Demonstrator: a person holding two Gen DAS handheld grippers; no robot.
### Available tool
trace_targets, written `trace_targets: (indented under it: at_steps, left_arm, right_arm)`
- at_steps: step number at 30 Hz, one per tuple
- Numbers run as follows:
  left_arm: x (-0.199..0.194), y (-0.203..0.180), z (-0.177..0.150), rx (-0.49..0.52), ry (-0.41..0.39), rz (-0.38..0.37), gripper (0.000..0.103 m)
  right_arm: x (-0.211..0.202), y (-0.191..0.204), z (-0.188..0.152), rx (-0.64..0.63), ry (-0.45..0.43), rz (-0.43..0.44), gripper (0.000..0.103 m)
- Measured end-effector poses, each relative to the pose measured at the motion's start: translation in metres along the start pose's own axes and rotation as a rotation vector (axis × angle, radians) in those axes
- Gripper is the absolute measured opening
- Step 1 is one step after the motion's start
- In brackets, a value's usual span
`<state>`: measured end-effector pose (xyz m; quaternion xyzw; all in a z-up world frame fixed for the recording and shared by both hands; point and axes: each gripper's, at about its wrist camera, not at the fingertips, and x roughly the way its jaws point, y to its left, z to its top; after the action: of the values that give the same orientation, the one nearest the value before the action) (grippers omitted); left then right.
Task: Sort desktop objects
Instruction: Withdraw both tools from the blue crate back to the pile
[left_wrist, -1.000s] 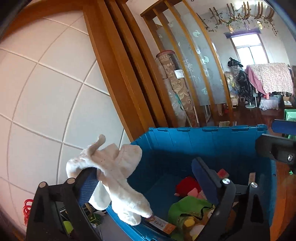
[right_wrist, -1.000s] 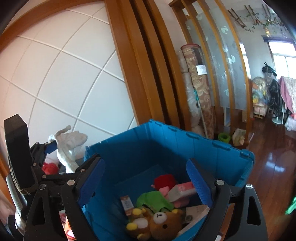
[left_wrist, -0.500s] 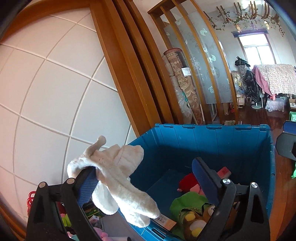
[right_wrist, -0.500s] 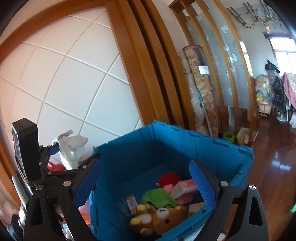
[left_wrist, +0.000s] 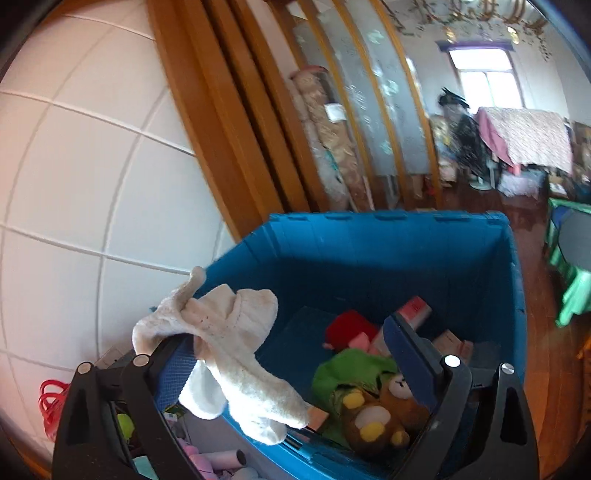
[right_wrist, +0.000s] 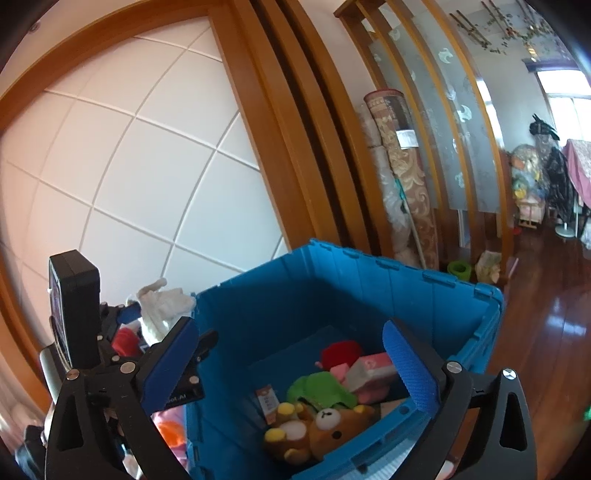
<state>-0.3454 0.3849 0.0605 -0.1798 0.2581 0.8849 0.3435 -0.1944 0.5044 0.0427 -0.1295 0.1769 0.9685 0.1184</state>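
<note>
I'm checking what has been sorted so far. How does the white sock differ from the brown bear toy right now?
The white sock hangs draped over a finger of the left gripper, above the blue bin's near edge; the brown bear toy lies inside the bin. The sock is limp, plain cloth; the bear is stuffed, with yellow paws. Both are soft.

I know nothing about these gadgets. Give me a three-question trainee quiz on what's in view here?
1. True or false: the white sock hangs from the left gripper's finger.
2. Which toy lies in the blue bin: (a) bear, (b) car, (c) ball?
3. Fill in: the right gripper's jaws hold ____.

Key: 1 true; 2 (a), the brown teddy bear; 3 nothing, they have just been opening.
</note>
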Motion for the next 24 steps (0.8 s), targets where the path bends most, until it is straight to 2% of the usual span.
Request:
trace_targets:
  at_steps: [2,4,6,7,9,10,11,12,13,14,15,16,18,20,21,24]
  left_arm:
    - [0.013,-0.016,-0.002,0.113,0.062,-0.03,0.096]
    - [0.021,-0.026,-0.002,0.196,0.085,-0.062,0.096]
    - [0.037,-0.034,-0.003,0.266,0.167,-0.08,0.096]
    - [0.037,-0.037,-0.003,0.282,0.169,-0.068,0.096]
    - [0.032,-0.037,-0.002,0.28,0.109,-0.128,0.096]
    - [0.042,-0.04,-0.002,0.301,0.158,-0.136,0.096]
    - [0.055,-0.044,-0.005,0.343,0.221,-0.098,0.095]
    - [0.059,-0.048,-0.007,0.377,0.234,-0.062,0.094]
    - [0.055,-0.049,-0.008,0.391,0.209,-0.056,0.094]
    - [0.051,-0.049,-0.008,0.396,0.183,-0.091,0.094]
    - [0.052,-0.052,-0.009,0.422,0.198,-0.121,0.094]
    - [0.056,-0.055,-0.011,0.473,0.222,-0.111,0.094]
    - [0.058,-0.06,-0.014,0.557,0.221,-0.023,0.094]
    - [0.056,-0.061,-0.013,0.593,0.215,-0.029,0.094]
    - [0.055,-0.062,-0.012,0.617,0.202,-0.007,0.094]
    - [0.059,-0.064,-0.012,0.714,0.189,0.115,0.094]
  right_arm:
    - [0.0,-0.005,-0.001,0.015,0.005,-0.004,0.102]
    - [-0.003,-0.008,-0.001,0.027,-0.003,-0.005,0.102]
    - [-0.005,-0.011,-0.001,0.033,-0.011,-0.014,0.102]
    - [-0.006,-0.012,0.0,0.035,-0.012,-0.013,0.102]
    - [-0.01,-0.014,0.0,0.036,-0.026,-0.019,0.102]
    - [-0.01,-0.016,0.0,0.04,-0.03,-0.029,0.102]
    - [-0.009,-0.018,0.0,0.047,-0.025,-0.029,0.102]
    - [-0.009,-0.019,0.001,0.055,-0.022,-0.023,0.102]
    - [-0.01,-0.02,0.001,0.057,-0.026,-0.022,0.102]
    - [-0.012,-0.021,0.0,0.052,-0.033,-0.031,0.102]
    - [-0.012,-0.022,0.0,0.046,-0.034,-0.04,0.102]
    - [-0.01,-0.023,-0.001,0.047,-0.025,-0.045,0.102]
    - [-0.009,-0.025,-0.001,0.066,-0.022,-0.035,0.102]
    - [-0.009,-0.025,-0.001,0.069,-0.027,-0.036,0.102]
    - [-0.008,-0.025,-0.001,0.067,-0.025,-0.038,0.102]
    - [-0.007,-0.024,-0.001,0.069,-0.025,-0.035,0.102]
